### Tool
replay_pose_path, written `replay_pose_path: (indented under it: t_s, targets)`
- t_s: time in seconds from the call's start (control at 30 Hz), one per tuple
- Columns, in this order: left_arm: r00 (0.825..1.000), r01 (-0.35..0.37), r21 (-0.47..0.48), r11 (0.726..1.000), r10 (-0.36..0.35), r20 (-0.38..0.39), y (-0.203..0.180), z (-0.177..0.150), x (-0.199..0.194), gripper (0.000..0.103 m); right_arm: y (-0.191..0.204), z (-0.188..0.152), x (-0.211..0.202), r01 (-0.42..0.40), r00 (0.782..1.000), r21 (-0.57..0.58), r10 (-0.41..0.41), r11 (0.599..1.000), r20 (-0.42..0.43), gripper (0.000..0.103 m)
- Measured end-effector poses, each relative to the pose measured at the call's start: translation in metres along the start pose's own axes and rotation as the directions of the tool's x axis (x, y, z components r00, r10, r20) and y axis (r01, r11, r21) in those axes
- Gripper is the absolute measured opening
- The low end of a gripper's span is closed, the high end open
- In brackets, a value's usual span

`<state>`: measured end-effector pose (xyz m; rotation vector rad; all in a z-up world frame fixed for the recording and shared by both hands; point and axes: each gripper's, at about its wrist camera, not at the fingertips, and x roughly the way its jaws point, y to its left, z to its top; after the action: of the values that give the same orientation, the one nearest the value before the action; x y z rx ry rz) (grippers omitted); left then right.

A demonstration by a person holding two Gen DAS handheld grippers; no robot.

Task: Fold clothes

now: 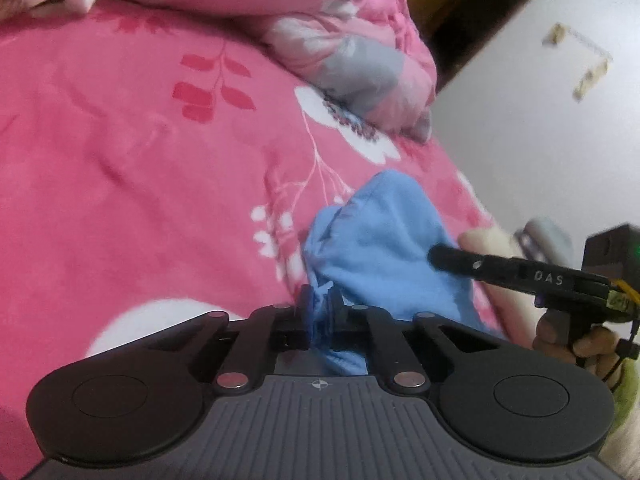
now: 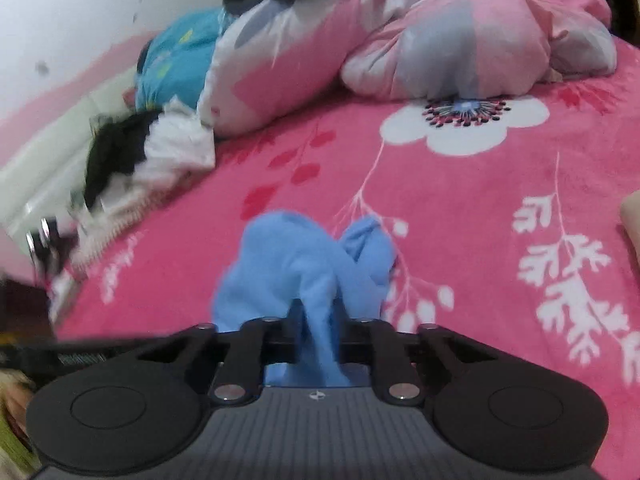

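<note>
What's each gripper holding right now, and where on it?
Both hold the blue garment. Left gripper pinches a bunched edge; right gripper pinches a gathered fold. Which part of the garment cannot be told.

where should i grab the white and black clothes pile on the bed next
Probably the white cloth at the near edge of the pile, coming in low from the open bed side. That edge sticks out loose toward the sheet, while the far side lies by the wall. Both grippers, left and right, are shut on the blue garment.
</note>
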<state>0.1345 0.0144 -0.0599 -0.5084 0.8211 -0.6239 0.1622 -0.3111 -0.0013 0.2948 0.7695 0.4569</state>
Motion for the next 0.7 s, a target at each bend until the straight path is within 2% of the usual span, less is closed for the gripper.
replay_pose_path:
  t_s: [0.1, 0.17, 0.27, 0.33, 0.4, 0.47, 0.53, 0.57, 0.63, 0.7]
  targets:
    - [0.994, 0.079, -0.082, 0.993, -0.073, 0.081, 0.005, 0.010, -0.024, 0.003, 0.001, 0.024, -0.019, -0.044, 0.994, 0.012, 0.043, 0.999, 0.102, 0.007]
    - [0.983, 0.125, -0.115, 0.985, -0.107, 0.152, 0.006, 0.016, -0.046, 0.003, 0.001, 0.041, -0.032, -0.074, 0.983, 0.017, 0.070, 0.997, 0.170, 0.005]
    - [0.960, 0.156, -0.145, 0.977, -0.116, 0.253, 0.007, 0.025, -0.078, 0.003, -0.003, 0.068, -0.041, -0.107, 0.962, 0.032, 0.095, 0.994, 0.256, 0.005]
    - [0.950, 0.158, -0.160, 0.974, -0.106, 0.295, 0.009, 0.029, -0.091, 0.003, -0.015, 0.082, -0.035, -0.113, 0.954, 0.080, 0.086, 0.990, 0.288, 0.005]
    - [0.942, 0.131, -0.162, 0.978, -0.072, 0.327, 0.010, 0.033, -0.100, 0.003, -0.030, 0.089, -0.019, -0.050, 0.959, 0.141, 0.008, 0.989, 0.283, 0.006]
    - [0.937, 0.120, -0.177, 0.977, -0.053, 0.344, 0.012, 0.036, -0.105, 0.002, -0.041, 0.087, -0.003, 0.073, 0.959, 0.178, -0.118, 0.981, 0.256, 0.006]
    - [0.934, 0.113, -0.191, 0.975, -0.039, 0.354, 0.015, 0.036, -0.107, 0.002, -0.051, 0.078, 0.007, 0.238, 0.937, 0.219, -0.283, 0.946, 0.206, 0.008]
    - [0.933, 0.110, -0.198, 0.974, -0.033, 0.359, 0.017, 0.035, -0.107, 0.002, -0.057, 0.071, 0.010, 0.293, 0.924, 0.247, -0.339, 0.924, 0.175, 0.008]
    - [0.932, 0.118, -0.204, 0.972, -0.037, 0.361, 0.018, 0.036, -0.107, 0.002, -0.064, 0.059, 0.007, 0.342, 0.910, 0.272, -0.390, 0.899, 0.143, 0.010]
    - [0.931, 0.122, -0.193, 0.974, -0.045, 0.362, 0.015, 0.037, -0.103, 0.002, -0.056, 0.048, -0.003, 0.396, 0.884, 0.214, -0.434, 0.893, 0.175, 0.014]
